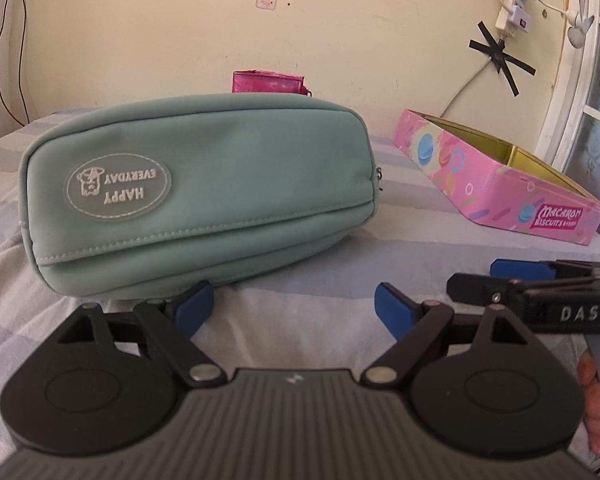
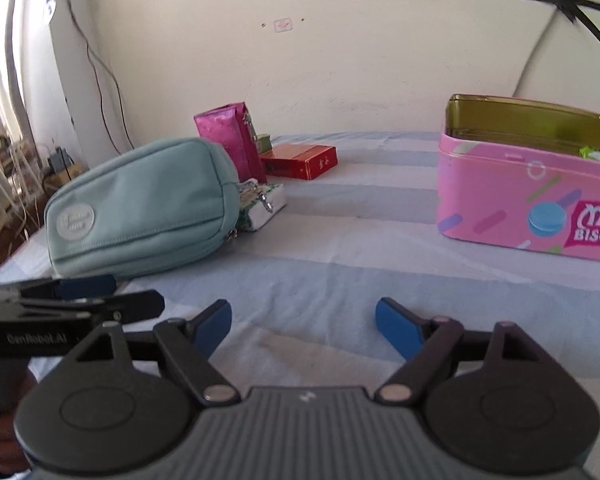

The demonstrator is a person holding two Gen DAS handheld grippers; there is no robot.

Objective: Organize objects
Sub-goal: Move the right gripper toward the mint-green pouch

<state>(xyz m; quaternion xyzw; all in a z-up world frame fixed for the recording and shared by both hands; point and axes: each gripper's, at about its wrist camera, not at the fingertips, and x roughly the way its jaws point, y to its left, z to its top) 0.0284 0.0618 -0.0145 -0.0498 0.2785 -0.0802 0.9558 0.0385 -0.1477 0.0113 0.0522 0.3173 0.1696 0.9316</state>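
Striped bed (image 2: pixel 340 248): teal pouch (image 2: pixel 140 204), pink tin (image 2: pixel 512 204).

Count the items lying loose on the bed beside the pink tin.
4: the teal pouch at left, the magenta pouch standing behind it, the red box further back, a small patterned packet by the teal pouch. Others may be hidden.

A cream plaster wall (image 1: pixel 180 32) is seen behind a bed covered by a sheet (image 2: pixel 340 216) striped in pale blue and grey. White power adapters (image 1: pixel 512 4) and a white cable are fixed to the wall with crossed strips of black tape (image 1: pixel 500 56). A white-framed window (image 1: pixel 580 92) is seen at the right. A thin dark wire (image 2: pixel 96 68) is hung in the left corner, where daylight is let in beside a pale curtain (image 2: pixel 4 60) over cluttered shelves (image 2: pixel 16 156).
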